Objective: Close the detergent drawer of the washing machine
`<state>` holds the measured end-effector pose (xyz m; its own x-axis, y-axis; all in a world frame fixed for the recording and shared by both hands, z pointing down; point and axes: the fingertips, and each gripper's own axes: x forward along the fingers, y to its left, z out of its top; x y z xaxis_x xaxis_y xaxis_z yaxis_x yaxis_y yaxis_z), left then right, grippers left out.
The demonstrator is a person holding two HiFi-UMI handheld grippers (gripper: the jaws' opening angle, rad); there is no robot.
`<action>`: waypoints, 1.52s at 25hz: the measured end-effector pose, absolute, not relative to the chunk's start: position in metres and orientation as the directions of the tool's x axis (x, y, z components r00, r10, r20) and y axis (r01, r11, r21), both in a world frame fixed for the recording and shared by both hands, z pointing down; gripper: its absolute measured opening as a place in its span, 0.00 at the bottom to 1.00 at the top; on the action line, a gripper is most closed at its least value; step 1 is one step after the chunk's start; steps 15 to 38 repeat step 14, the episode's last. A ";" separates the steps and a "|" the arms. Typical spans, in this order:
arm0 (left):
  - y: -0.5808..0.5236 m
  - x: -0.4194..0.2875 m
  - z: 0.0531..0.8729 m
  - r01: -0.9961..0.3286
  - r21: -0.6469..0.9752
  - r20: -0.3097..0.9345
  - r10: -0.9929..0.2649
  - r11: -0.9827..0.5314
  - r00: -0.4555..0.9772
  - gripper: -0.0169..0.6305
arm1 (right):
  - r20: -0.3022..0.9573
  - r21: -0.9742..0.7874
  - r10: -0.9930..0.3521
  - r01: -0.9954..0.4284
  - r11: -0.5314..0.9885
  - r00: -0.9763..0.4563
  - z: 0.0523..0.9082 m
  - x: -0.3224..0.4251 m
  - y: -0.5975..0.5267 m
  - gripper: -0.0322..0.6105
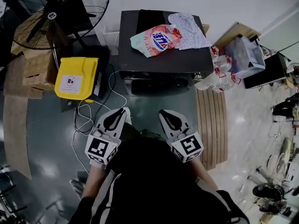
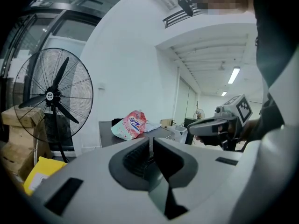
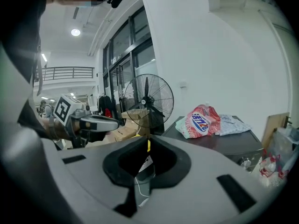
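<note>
The dark grey washing machine (image 1: 140,62) stands ahead against the white wall, seen from above; its front panel is in shadow and I cannot make out the detergent drawer. A pink detergent bag (image 1: 156,39) and a patterned cloth (image 1: 189,29) lie on its lid. My left gripper (image 1: 124,111) and right gripper (image 1: 163,112) hover side by side short of the machine, both shut and empty. In the left gripper view the jaws (image 2: 150,143) meet with nothing between them; the right gripper view shows the same (image 3: 148,146).
A yellow box (image 1: 77,78) sits on the floor left of the machine, with a white cable (image 1: 84,120) looping beside it. A large black fan (image 1: 56,13) stands at the back left. A wooden slat board (image 1: 212,125) and plastic bags (image 1: 222,73) lie to the right.
</note>
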<state>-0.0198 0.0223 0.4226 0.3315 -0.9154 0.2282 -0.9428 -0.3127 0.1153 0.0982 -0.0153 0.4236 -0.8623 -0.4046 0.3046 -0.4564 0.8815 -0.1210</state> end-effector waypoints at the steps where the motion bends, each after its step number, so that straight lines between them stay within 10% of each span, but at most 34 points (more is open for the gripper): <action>1: 0.023 -0.019 0.423 -0.943 0.116 0.229 -0.915 -0.313 0.332 0.05 | 0.304 -0.124 -0.406 -0.459 0.880 -0.862 0.424 0.100 -0.014 0.08; 38: 0.027 -0.009 0.422 -0.937 0.118 0.228 -0.909 -0.329 0.348 0.05 | 0.304 -0.136 -0.424 -0.480 0.867 -0.853 0.426 0.112 -0.008 0.08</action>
